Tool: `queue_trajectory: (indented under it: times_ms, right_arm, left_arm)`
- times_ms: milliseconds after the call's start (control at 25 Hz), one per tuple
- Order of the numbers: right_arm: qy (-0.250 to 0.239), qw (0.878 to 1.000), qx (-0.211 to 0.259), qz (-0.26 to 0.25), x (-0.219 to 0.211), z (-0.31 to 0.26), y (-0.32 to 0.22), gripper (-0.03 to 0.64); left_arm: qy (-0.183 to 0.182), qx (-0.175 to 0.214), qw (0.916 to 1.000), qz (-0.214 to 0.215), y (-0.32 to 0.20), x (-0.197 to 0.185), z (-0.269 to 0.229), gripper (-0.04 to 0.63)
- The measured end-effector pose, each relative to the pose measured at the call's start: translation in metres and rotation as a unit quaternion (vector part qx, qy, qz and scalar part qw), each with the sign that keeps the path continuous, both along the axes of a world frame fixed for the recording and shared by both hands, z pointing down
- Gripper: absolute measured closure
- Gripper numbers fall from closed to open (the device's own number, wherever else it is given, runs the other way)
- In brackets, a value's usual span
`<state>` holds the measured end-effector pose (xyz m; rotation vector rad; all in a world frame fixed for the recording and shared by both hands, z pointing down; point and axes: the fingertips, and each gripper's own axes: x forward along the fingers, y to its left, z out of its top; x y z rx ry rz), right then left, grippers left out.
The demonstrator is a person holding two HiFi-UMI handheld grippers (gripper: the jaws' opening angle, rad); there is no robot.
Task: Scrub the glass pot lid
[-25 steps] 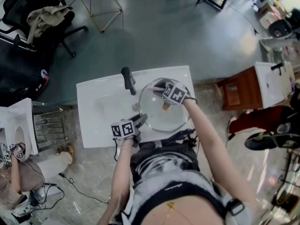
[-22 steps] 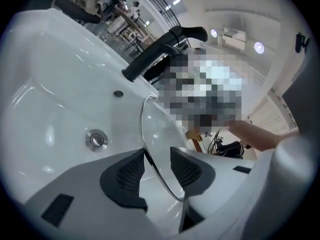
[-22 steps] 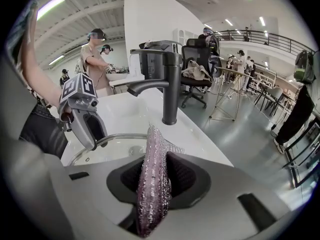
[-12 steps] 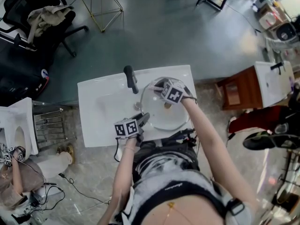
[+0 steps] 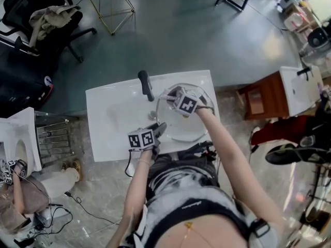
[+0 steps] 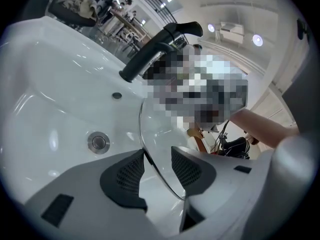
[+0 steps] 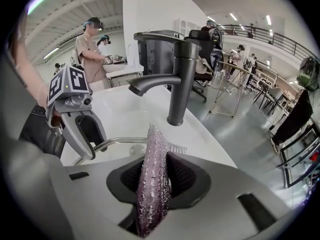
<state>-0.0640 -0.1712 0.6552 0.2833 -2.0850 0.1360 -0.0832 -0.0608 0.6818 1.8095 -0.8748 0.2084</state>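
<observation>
The glass pot lid (image 5: 190, 129) stands tilted in the white sink basin (image 5: 202, 89). Its rim (image 6: 161, 134) runs slantwise between the pads of my left gripper (image 6: 157, 166), which is shut on it at the lid's near left edge (image 5: 158, 129). My right gripper (image 7: 159, 160) is shut on a purple mesh scrubbing cloth (image 7: 151, 184). It sits over the lid's far side near the faucet (image 5: 171, 94). In the right gripper view the left gripper (image 7: 82, 131) clasps the lid's rim (image 7: 117, 141).
A black faucet (image 5: 146, 85) rises at the basin's far left, close to my right gripper (image 7: 180, 79). The drain (image 6: 98, 141) lies in the basin floor. White counter (image 5: 111, 118) spreads left of the basin. People stand at another sink in the background (image 7: 92, 49).
My right gripper with the cloth has slid a little left across the lid, towards the faucet. The left gripper and the lid have stayed put.
</observation>
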Motion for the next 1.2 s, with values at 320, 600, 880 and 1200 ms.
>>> queue_trajectory:
  times_ms: [320, 600, 880, 1200]
  right_arm:
    - [0.007, 1.000, -0.008, 0.002, -0.007, -0.001, 0.013, 0.522]
    - [0.016, 1.000, -0.010, 0.011, -0.014, -0.003, 0.022, 0.522]
    - [0.026, 0.999, -0.006, 0.026, -0.019, -0.004, 0.031, 0.522]
    - [0.029, 0.999, -0.001, 0.046, -0.023, -0.002, 0.043, 0.522]
  left_arm:
    - [-0.001, -0.001, 1.0000, 0.000, 0.000, 0.000, 0.000, 0.420]
    - [0.000, 0.001, 1.0000, 0.006, 0.000, 0.000, -0.001, 0.419]
    - [0.001, 0.000, 0.9998, 0.017, -0.001, 0.000, -0.002, 0.419]
    - [0.000, 0.001, 0.9996, 0.029, -0.001, -0.001, -0.001, 0.419]
